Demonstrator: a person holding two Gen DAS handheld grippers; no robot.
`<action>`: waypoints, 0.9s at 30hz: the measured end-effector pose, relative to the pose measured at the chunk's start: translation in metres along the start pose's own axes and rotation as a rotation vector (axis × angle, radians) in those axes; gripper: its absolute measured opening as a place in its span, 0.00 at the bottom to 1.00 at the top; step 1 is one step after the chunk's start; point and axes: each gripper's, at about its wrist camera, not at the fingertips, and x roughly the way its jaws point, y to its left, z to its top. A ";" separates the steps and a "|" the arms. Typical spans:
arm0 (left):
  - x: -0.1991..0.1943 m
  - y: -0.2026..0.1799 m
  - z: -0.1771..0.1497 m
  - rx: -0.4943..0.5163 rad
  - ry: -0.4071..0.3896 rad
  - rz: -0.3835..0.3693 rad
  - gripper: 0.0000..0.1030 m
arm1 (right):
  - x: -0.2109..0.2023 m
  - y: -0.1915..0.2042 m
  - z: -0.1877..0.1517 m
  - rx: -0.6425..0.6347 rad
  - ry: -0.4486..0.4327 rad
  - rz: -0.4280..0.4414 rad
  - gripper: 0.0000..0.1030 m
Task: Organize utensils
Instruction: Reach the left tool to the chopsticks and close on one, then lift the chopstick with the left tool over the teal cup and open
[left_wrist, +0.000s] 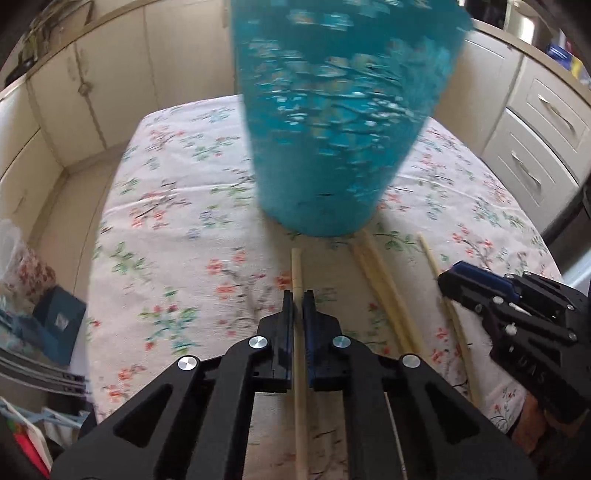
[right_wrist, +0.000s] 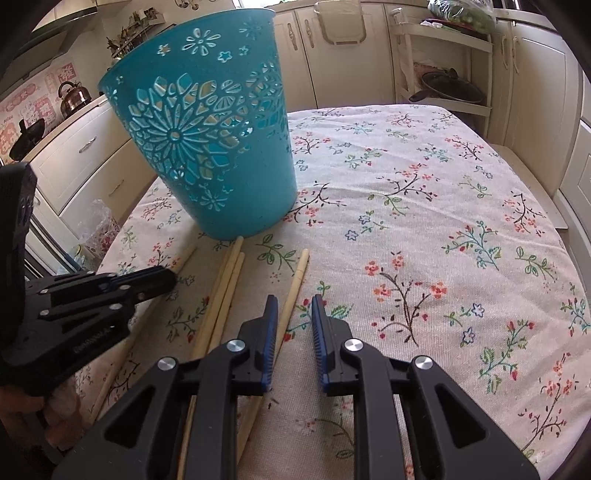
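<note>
Left wrist view: my left tool (left_wrist: 298, 295) is nearly closed around one chopstick (left_wrist: 297, 280), which runs between its jaws and points ahead at the basket (left_wrist: 332, 122). Three more chopsticks (left_wrist: 376, 273) lie on the surface (left_wrist: 177, 206) to its right, so I judge the work barely begun.

Right wrist view: my right tool (right_wrist: 294, 300) stands open, holding nothing, a chopstick (right_wrist: 295, 284) lying under its left jaw. The raised lettering on the left tool is too blurred to read.
</note>
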 end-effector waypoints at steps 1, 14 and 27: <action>0.000 0.004 0.000 -0.011 0.000 0.002 0.06 | 0.001 0.001 0.001 -0.002 -0.002 -0.002 0.19; 0.008 0.011 0.012 -0.056 0.001 0.072 0.07 | 0.007 0.013 0.004 -0.096 0.024 0.003 0.11; 0.011 0.022 0.018 -0.103 -0.001 0.093 0.06 | 0.008 0.016 0.002 -0.129 0.032 0.009 0.13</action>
